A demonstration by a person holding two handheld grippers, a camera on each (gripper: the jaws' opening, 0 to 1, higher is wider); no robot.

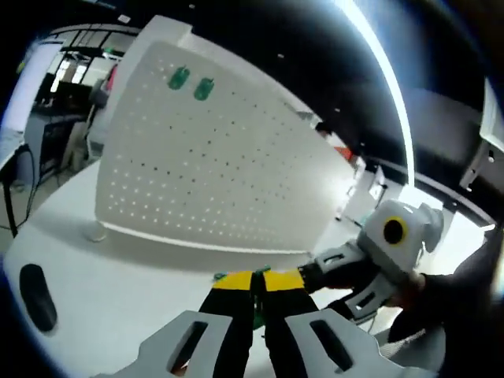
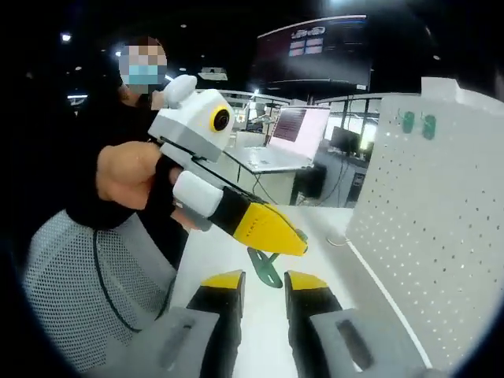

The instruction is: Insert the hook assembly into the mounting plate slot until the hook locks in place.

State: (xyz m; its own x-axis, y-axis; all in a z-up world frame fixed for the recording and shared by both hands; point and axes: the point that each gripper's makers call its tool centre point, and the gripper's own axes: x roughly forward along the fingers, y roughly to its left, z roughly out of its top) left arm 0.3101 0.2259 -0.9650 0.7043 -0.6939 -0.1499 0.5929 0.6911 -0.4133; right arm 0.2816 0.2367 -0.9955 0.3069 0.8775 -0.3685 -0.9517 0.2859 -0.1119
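Green, the hook assembly (image 2: 266, 266) hangs clamped in the left gripper (image 2: 293, 240), just above the right gripper (image 2: 262, 285), whose jaws stand apart. White perforated mounting plate (image 1: 213, 157) stands upright on the table (image 1: 102, 276), at twelve o'clock from the left gripper, carrying two green hooks (image 1: 191, 83) near its top.

No text, label, brand or number can be read in either view. In the right gripper view, the dark overhead screen (image 2: 313, 49) carries reddish and pale lines too blurred to make out, and the laptop (image 2: 298, 130) shows a pinkish window whose writing is too small to tell.
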